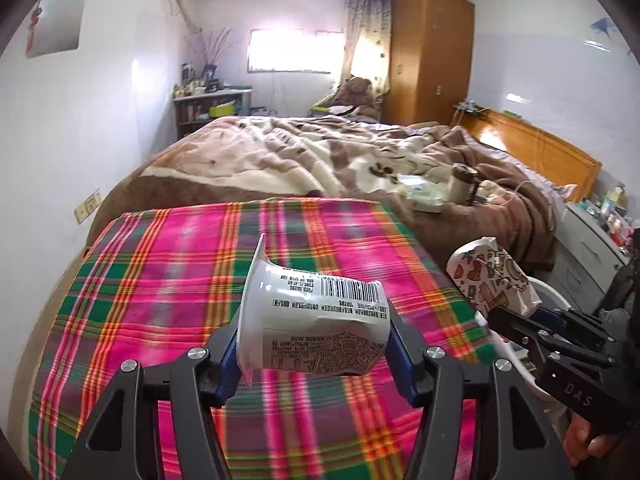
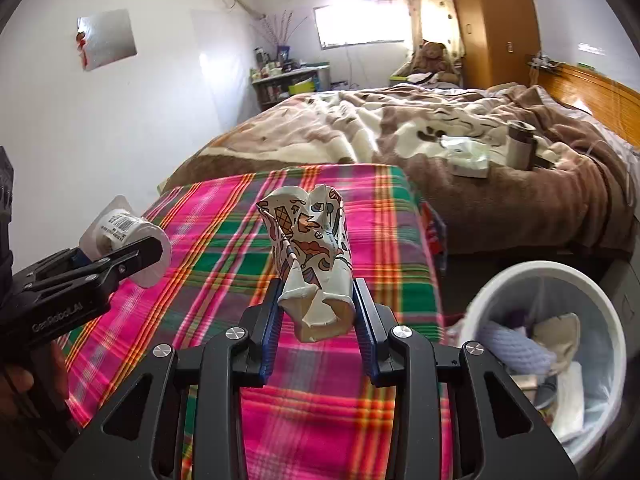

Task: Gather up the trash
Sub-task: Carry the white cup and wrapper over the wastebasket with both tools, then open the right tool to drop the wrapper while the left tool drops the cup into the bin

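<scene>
My left gripper [image 1: 314,344] is shut on a white yogurt cup [image 1: 316,320] with a barcode, held on its side above the plaid cloth [image 1: 180,300]. It also shows in the right wrist view [image 2: 124,240], at the left. My right gripper [image 2: 316,320] is shut on a crumpled paper cup [image 2: 312,256] printed with ice-cream drawings, also above the cloth. That cup shows in the left wrist view [image 1: 490,276] at the right. A white trash bin [image 2: 560,280] with a liner and several scraps inside stands on the floor at the lower right.
A bed with a brown and cream blanket [image 2: 400,136] lies behind the plaid-covered surface; a tissue pack [image 2: 468,160] and a cup [image 2: 520,144] lie on it. A wooden wardrobe [image 1: 432,56], a shelf [image 1: 212,108] and a teddy bear [image 1: 356,92] stand at the far wall.
</scene>
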